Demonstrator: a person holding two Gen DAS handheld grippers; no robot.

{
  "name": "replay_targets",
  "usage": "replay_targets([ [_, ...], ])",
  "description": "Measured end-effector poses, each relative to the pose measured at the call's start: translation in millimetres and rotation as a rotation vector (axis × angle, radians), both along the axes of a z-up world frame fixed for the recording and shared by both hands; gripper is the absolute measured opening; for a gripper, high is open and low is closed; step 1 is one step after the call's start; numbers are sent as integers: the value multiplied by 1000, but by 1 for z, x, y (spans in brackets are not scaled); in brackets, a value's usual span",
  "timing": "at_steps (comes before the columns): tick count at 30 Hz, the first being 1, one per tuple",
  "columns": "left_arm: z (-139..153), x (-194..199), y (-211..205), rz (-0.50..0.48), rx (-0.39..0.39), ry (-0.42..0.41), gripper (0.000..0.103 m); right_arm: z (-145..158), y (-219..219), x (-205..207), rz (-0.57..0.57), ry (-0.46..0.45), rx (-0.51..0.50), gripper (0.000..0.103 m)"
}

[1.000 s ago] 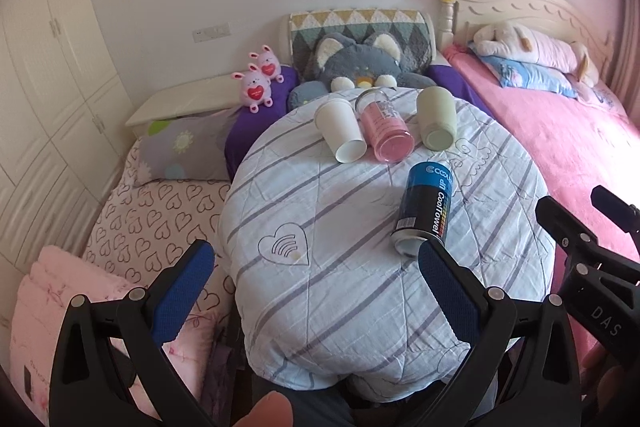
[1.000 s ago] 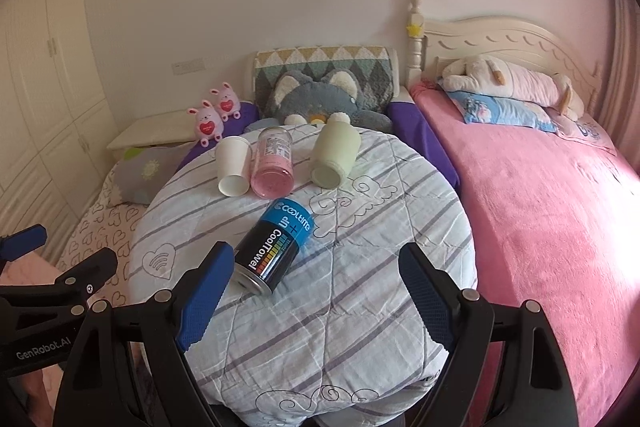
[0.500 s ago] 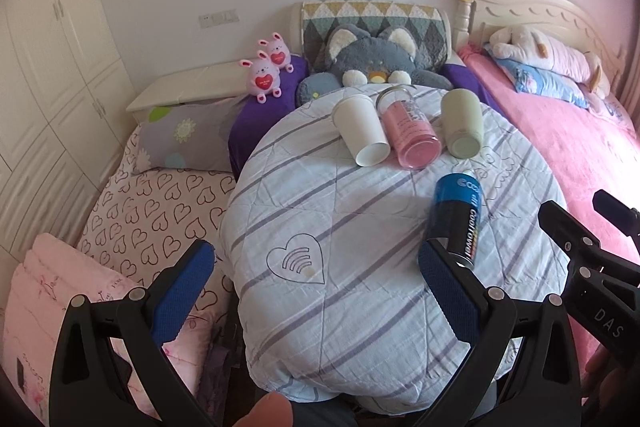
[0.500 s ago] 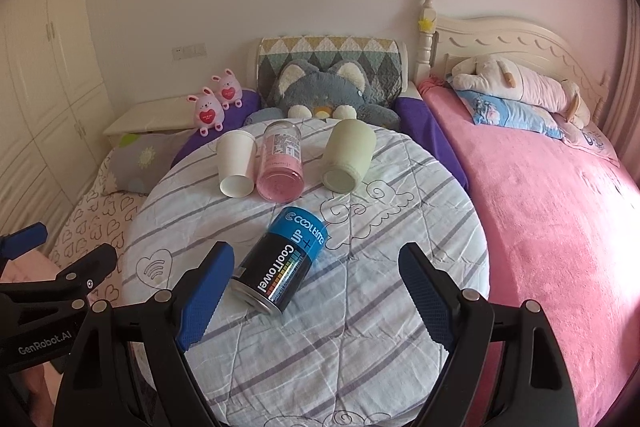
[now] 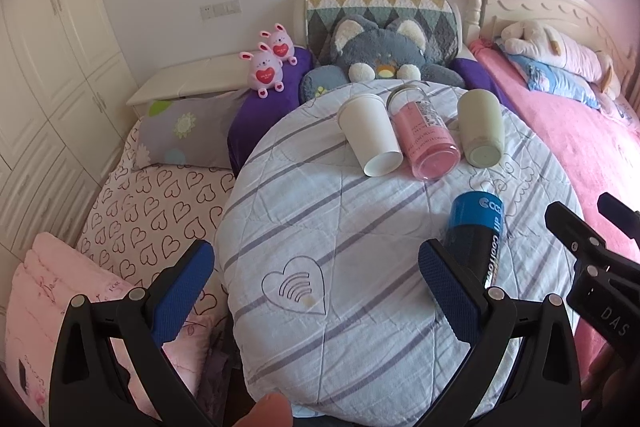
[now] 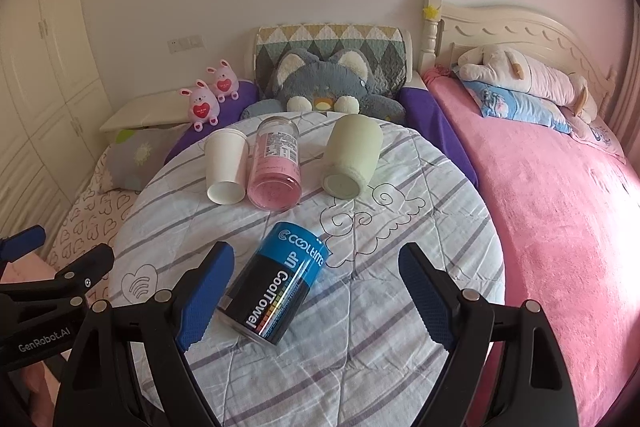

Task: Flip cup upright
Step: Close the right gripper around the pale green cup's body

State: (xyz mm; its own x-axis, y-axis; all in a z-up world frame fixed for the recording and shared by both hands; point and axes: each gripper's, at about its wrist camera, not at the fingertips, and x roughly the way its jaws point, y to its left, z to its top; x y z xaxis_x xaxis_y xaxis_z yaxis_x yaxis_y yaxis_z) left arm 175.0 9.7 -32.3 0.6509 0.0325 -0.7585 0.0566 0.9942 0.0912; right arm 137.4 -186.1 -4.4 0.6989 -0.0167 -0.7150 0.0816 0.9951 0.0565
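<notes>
A white paper cup (image 6: pixel 225 167) lies on its side at the far edge of a round worktop (image 6: pixel 400 267) draped in a striped quilted cover, roughly eleven o'clock from the right gripper's view. It is plain and tapered; its narrow closed base faces the cameras and its wider mouth points away toward the headboard, so righting it probably means tipping the mouth end up. Just beside it at three o'clock lies a clear jar of pink contents (image 6: pixel 275 167), touching or nearly so, and further along the same row a pale green cup (image 6: pixel 352 159), also on its side, base forward. Nearer, at the centre of the worktop, a blue and black canister (image 6: pixel 276 287) marked "CoolTowel" lies tilted on its side. The right gripper (image 6: pixel 316 291) hovers low over the near edge with its jaws spread wide and empty — the canister sits between them, left pad (image 6: pixel 204 295) just beside it. The left gripper (image 5: pixel 316 291) is likewise wide apart and holds nothing, hanging above the worktop's near-left edge. Which toppled vessel is meant is a judgement; the canister looks closest to being taken. Around the worktop are beds — a grey plush cat (image 6: pixel 324 83) and two pink bunnies (image 6: pixel 208 99) at twelve o'clock.
</notes>
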Motion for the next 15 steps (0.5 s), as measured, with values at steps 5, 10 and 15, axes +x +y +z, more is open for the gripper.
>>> replay_targets([
  [5,-4,28,-4,27,2,-12,103,-4,-17,39,-29,23,17,85],
  [10,-14,67,-11,48,13,1,103,-24,-38,101,-62,92,54,85],
  [15,-24,103,-15,61,13,26,103,-47,-51,143,-90,153,81,85],
])
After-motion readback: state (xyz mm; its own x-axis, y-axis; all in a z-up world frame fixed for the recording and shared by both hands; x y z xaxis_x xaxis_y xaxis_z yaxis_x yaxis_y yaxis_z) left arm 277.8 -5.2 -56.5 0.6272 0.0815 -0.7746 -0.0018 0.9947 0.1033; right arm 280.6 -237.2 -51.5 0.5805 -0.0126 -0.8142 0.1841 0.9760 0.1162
